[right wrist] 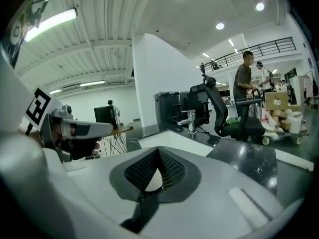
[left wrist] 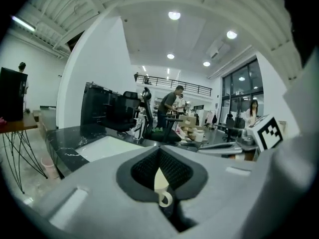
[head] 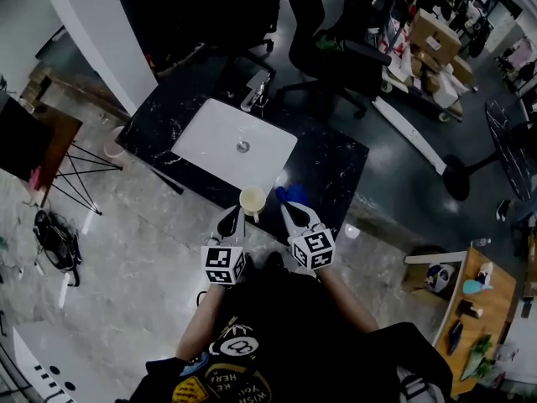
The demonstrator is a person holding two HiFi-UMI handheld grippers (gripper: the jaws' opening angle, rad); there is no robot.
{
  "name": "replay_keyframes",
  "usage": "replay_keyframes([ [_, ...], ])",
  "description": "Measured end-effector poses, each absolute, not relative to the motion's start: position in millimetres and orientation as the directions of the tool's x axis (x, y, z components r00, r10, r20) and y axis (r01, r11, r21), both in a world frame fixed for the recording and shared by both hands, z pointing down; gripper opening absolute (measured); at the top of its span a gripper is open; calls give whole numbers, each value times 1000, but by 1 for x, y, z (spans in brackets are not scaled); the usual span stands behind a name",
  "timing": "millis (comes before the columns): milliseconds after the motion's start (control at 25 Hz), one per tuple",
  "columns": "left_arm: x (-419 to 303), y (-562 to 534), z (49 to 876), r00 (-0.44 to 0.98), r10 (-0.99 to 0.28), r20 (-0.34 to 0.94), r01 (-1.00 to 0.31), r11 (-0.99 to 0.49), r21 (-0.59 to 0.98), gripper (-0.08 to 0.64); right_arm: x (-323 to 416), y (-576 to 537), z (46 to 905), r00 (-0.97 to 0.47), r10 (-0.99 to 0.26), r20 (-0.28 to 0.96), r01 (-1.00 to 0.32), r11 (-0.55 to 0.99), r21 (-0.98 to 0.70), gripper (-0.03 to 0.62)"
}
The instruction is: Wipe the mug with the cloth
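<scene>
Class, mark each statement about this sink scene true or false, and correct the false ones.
1. The mug is cream-coloured. True.
2. The cloth is red. False: it is blue.
3. The sink is white, set in a black counter. True.
4. The right gripper has its jaws wide open. False: they are together.
5. The cloth lies in the sink. False: it is outside it, beside the mug.

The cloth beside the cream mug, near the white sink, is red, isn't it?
No. The cloth beside the cream mug, near the white sink, is blue, not red; the head view shows it.
</scene>
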State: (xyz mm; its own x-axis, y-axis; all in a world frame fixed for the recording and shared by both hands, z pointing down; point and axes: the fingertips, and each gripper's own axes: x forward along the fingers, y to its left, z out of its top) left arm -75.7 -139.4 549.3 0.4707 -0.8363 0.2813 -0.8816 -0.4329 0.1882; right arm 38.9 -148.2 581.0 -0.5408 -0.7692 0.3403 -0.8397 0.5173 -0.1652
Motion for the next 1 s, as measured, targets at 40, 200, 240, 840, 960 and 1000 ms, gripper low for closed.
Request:
replay_keyframes([
  [40, -74, -139, 550, 472, -835, 285, -881, -435, 186, 3, 41, -149, 581, -538, -771, 342, -842, 507, -181, 2],
  [200, -74, -139, 553, 464, -837, 290, -885, -428, 183, 3, 43, -148, 576, -532, -778, 334, -846, 502, -178, 2],
  [240, -74, -139, 553, 461, -839, 288, -887, -426, 179, 3, 43, -148, 574, -533, -779, 331, -846, 507, -168, 2],
  [840, -77, -140, 545, 449, -850, 277, -893, -418, 165, 3, 51, -147, 561, -512, -799, 316, -858, 492, -146, 2],
  [960, -76, -141, 542, 451, -850, 274, -892, -417, 175, 3, 50, -147, 561, -515, -796, 317, -856, 496, -146, 2],
  [1000, -75, -142, 542, 452, -849, 272, -891, -417, 177, 3, 49, -147, 560, -516, -795, 317, -855, 497, -146, 2],
])
